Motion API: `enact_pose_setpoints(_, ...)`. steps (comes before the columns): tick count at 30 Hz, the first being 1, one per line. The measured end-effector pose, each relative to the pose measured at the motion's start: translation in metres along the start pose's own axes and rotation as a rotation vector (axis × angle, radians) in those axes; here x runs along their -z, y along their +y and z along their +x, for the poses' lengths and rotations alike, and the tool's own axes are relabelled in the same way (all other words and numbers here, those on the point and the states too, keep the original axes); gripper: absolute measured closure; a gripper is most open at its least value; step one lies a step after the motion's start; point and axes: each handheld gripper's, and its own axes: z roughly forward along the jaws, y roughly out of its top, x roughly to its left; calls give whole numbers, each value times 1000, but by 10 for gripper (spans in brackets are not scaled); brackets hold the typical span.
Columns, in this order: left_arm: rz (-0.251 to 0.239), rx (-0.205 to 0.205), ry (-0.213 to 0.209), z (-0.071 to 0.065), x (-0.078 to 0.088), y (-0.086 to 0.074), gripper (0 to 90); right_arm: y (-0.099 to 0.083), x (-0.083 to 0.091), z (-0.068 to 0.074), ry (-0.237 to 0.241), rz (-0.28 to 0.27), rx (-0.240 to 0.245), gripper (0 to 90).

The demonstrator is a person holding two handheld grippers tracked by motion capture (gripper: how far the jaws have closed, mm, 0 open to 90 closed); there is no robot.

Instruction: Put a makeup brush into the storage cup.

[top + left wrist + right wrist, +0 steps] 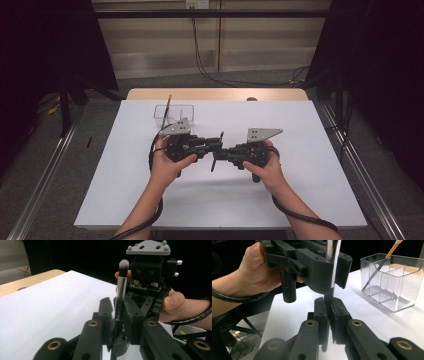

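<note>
makeup brush [121, 287], white table sheet [310, 165], dark curtains [45, 45]

Left tongs [216, 142], right tongs [223, 153] closed, tip to tip.

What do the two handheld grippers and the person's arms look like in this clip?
Both the left gripper and the right gripper are black, with linked jaw arms on brass-coloured pivots. Each carries a grey three-cornered plate with dark dots on top and trails a black spiral-wrapped cable. The forearms are bare, with no sleeves or gloves in view.
</note>
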Motion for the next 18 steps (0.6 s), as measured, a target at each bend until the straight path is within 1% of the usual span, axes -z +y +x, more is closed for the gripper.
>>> enact_pose_setpoints(2, 4, -7, -2, -1, 0, 0, 822, 0, 0, 0, -2, 1, 2, 846)
enact_pose_setpoints(6, 3, -17, 4, -1, 1, 1, 837, -1, 2, 0, -1, -9, 3, 845)
enact_pose_setpoints(9, -21, -11, 6, -1, 3, 1, 839, 0, 4, 0, -3, -17, 6, 840)
enact_pose_setpoints(11, -36, -8, 11, -1, 5, 0, 839, 0, 5, 0, -9, -19, 9, 822)
enact_pose_setpoints(12, -55, 0, 12, 0, 5, 0, 839, 0, 5, 0, -10, -20, 11, 811)
enact_pose_setpoints(14, -71, 3, 19, 0, 9, 0, 839, 0, 7, 0, -21, -21, 11, 762)
enact_pose_setpoints(15, -79, 2, 13, 1, 10, 0, 839, -1, 8, 0, -28, -21, 8, 736)
enact_pose_setpoints(16, -80, 2, 23, 1, 11, 1, 840, -1, 9, 0, -31, -22, 5, 711)
enact_pose_setpoints(18, -88, -2, 29, 1, 13, 1, 839, -2, 10, -1, -39, -29, 2, 623)
